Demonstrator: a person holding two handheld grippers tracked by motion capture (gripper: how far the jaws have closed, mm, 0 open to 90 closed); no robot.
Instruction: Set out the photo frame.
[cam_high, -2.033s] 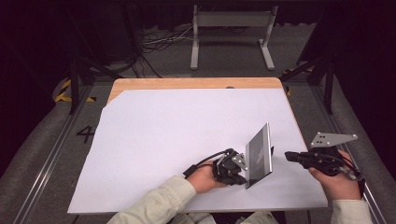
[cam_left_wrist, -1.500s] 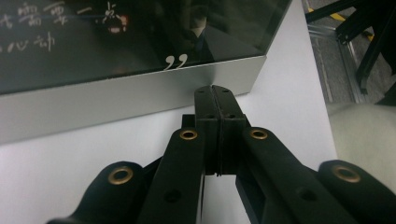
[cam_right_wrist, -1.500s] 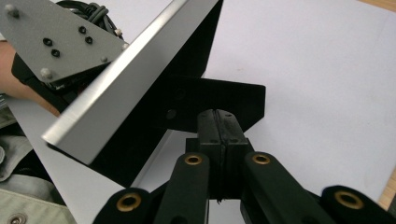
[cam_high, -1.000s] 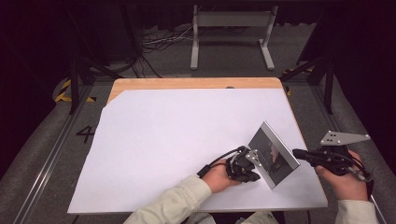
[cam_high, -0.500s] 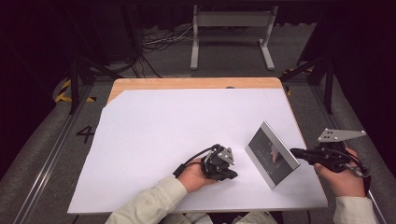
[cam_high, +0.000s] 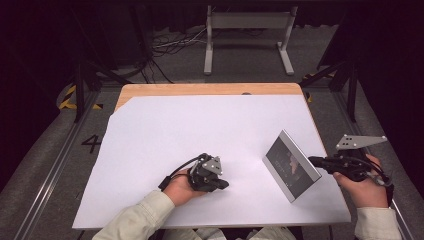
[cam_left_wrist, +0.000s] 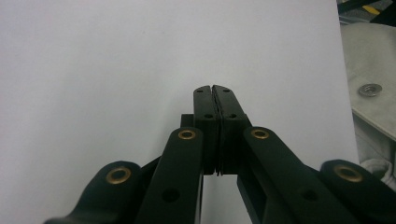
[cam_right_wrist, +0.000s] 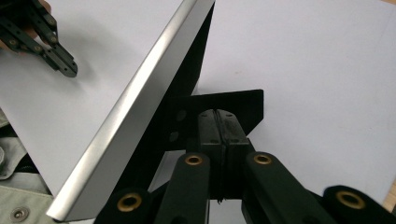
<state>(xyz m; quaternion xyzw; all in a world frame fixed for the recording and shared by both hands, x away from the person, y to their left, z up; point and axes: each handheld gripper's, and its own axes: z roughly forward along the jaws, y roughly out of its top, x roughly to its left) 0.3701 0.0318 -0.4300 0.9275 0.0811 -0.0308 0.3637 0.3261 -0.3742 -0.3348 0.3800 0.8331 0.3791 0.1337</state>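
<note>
I see the picture frame standing tilted on the white sheet that covers the wooden tabletop: a flat rectangle with a smooth brushed-silver border, a dark glossy face and a black back with a flat stand. My right tongs sit just behind the frame, jaws pressed together at that stand. My left tongs, well apart on the frame's face side, have jaws nearly together after opening a hair, holding nothing.
</note>
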